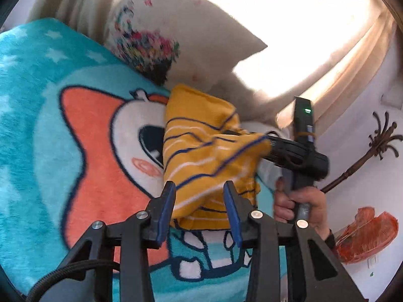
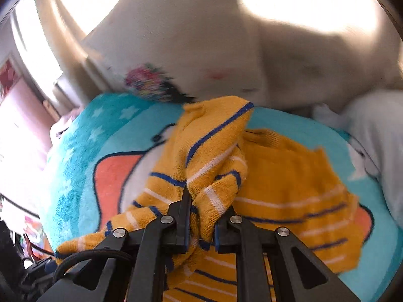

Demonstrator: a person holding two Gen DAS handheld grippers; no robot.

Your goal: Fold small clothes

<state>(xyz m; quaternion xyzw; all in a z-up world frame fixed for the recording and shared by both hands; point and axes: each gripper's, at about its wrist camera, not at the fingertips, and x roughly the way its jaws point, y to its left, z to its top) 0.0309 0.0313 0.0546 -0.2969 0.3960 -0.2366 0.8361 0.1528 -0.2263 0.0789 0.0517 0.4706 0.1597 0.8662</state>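
The soft, floppy mustard-yellow knit garment with blue and white stripes [image 2: 214, 166], bunched in the clamped right gripper [image 2: 201, 226], wants hem-edge holds; the left gripper [image 1: 199, 201] gapes at six o'clock.

The sweater [image 2: 289, 183] is mustard yellow with thin navy and white stripes. Under it the blanket [image 1: 27, 105] is turquoise with pale stars and a cartoon figure — coral orange, white, dark outlines. The pillow [image 1: 201, 30] is cream with a multicoloured splash — pink, blue, black. Both grippers are black with blue pads [image 1: 166, 211].
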